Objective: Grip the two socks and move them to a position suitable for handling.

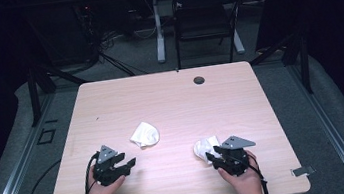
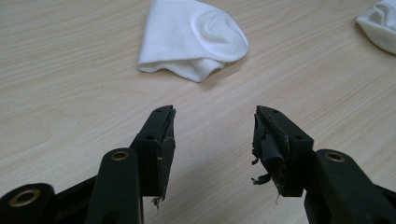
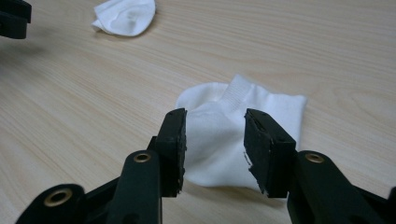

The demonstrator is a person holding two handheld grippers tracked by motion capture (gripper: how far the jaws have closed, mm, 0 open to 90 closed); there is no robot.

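Observation:
Two white socks lie on the wooden table (image 1: 170,102). One folded sock (image 1: 144,134) (image 2: 191,39) (image 3: 125,16) rests left of centre, a short way ahead of my left gripper (image 1: 127,164) (image 2: 215,135), which is open and holds nothing. The other sock (image 1: 206,146) (image 3: 229,135) (image 2: 380,23) lies crumpled at the right, its ribbed cuff turned away from me. My right gripper (image 1: 211,157) (image 3: 215,144) is open, its jaws standing just over the near part of this sock, one on each side.
A round cable hole (image 1: 199,80) sits near the table's far edge. Behind the table stand a black chair (image 1: 202,20) and a white desk leg (image 1: 158,30). Bare tabletop stretches across the middle and back.

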